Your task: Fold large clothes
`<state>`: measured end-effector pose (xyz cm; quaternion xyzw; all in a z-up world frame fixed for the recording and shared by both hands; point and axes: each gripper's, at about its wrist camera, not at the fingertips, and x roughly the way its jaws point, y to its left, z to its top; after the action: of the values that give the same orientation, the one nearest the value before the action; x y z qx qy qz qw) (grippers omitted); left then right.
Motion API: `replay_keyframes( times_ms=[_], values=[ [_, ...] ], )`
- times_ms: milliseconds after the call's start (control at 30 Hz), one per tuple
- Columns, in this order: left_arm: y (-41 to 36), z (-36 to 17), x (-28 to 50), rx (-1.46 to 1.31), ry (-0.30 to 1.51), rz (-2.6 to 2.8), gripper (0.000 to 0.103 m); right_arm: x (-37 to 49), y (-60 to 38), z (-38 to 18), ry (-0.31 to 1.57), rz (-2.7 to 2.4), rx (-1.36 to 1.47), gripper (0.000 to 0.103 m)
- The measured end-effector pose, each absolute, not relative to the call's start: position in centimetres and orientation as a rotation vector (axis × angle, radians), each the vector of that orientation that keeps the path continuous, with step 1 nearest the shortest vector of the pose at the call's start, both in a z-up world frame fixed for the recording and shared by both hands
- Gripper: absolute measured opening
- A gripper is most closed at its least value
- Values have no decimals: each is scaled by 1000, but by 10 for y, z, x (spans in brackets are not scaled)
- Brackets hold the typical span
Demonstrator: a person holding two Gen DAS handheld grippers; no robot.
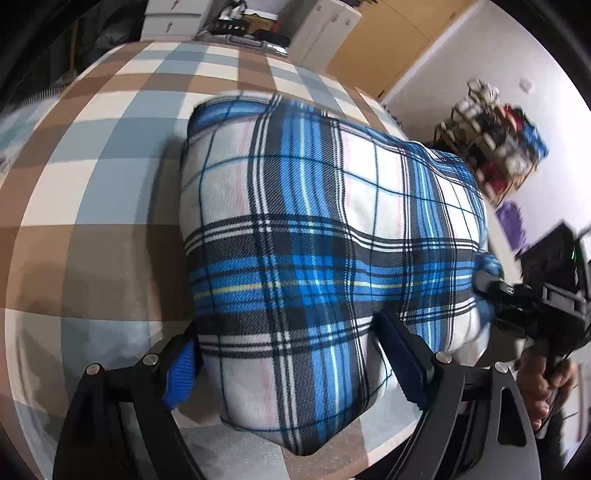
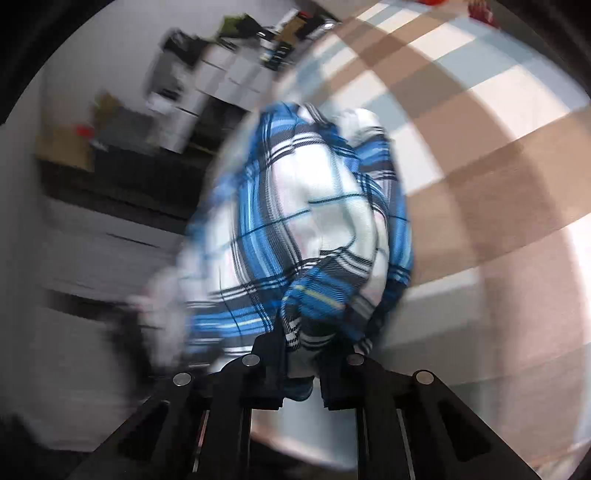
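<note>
A blue, white and black plaid garment (image 1: 314, 221) lies folded into a thick bundle on the checked bed cover (image 1: 110, 177). My left gripper (image 1: 288, 339) stands wide around the bundle's near end, with a pad pressed against each side. The right gripper (image 1: 489, 284) comes in from the right, held by a hand (image 1: 546, 384), and meets the bundle's right edge. In the blurred right wrist view the right gripper (image 2: 301, 350) is shut on a bunched fold of the plaid garment (image 2: 314, 221), which rises ahead of the fingers over the bed cover (image 2: 498, 166).
White drawer units (image 1: 170, 22) and clutter stand past the far edge of the bed. A loaded rack (image 1: 498, 140) stands against the white wall at the right. The right wrist view has white cabinets (image 2: 207, 85) and a dark shelf off the bed's left side.
</note>
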<state>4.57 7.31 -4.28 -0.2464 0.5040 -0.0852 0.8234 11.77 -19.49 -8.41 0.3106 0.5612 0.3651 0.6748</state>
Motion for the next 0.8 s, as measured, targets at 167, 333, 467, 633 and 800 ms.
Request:
replay_keyframes(
  times_ms=[167,333,467,633,800],
  values=[
    [73,-47,46,-547,1095,-190,86,120,-215,-157,1431,774,989,13],
    [66,-40,44,-503,1078,-193,86,117,-209,-112,1322,701,652,21],
    [77,-31,41,-519,1042,-178,86,109,-212,-51,1111,519,398,60],
    [93,7,26,-490,857,-198,86,108,-175,32,829,567,226,98],
    [65,32,32,-357,722,-292,86,146,-114,11,943,715,189,103]
  ],
)
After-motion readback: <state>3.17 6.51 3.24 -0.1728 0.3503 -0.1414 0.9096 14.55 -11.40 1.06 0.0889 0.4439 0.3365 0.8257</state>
